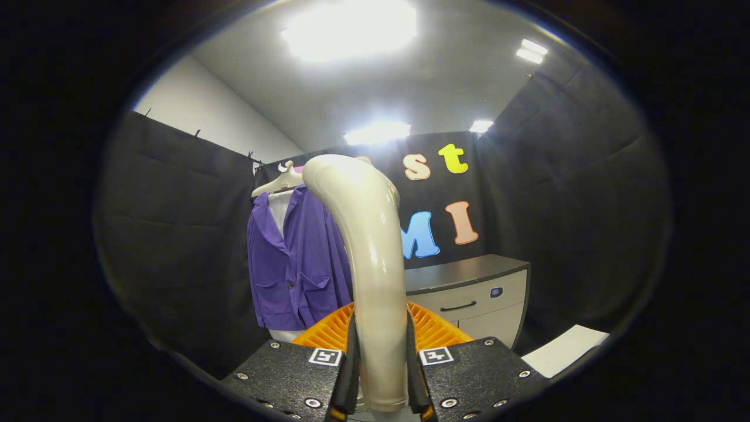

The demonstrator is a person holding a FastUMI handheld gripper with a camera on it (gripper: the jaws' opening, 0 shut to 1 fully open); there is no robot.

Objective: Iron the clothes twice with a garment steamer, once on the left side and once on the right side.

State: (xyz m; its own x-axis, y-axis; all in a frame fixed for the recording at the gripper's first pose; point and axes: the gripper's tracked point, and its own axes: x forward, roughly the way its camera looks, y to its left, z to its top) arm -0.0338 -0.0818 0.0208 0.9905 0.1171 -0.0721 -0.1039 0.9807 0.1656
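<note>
Pinched in the tool (pixel 379 375), a glossy curved steamer handle (pixel 369 258) rises before the soft purple jacket (pixel 293 264).

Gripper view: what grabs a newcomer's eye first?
The cream steamer handle rises between the fingers of the hand-held gripper, which is shut on it, and curves over at its top. Beyond it a purple jacket hangs on a hanger, beside a grey cabinet.

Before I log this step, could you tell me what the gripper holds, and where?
The gripper is shut on the garment steamer, both fingers pressing its handle low down.
</note>
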